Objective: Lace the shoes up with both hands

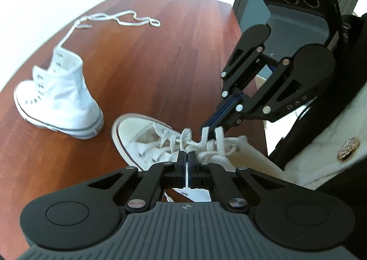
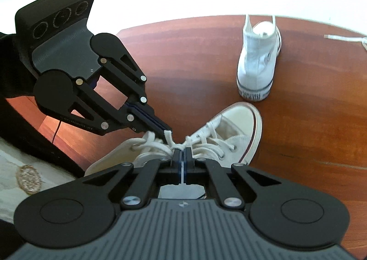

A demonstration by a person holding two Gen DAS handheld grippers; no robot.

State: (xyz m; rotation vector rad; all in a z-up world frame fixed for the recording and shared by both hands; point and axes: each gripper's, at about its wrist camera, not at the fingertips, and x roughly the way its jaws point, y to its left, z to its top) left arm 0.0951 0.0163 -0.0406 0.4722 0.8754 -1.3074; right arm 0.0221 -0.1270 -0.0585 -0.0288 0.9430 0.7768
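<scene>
Left gripper (image 1: 188, 157): clenched on a strand of the lace (image 1: 206, 143) at the knot over the near shoe's upper eyelets.
Right gripper (image 2: 182, 153): clenched on the opposite strand at the same knot; the exact strand pinched is probably a bow loop, but blur prevents confirmation.
Near shoe (image 2: 238, 127): cream canvas high-top, rubber toe cap, flat woven lace crossed through metal eyelets; positioned at the near table edge.
Risk, slip: flat cotton lace may pull through the smooth pads if tension is uneven.
Risk, shift: the shoe is not pinned down; upward pull could lift or tip it.
Table (image 1: 160, 53): polished red-brown wood, low friction.
Far shoe (image 1: 59, 97): white high-top, upright, well apart; its lace (image 1: 119, 18) trails loose across the table.
</scene>
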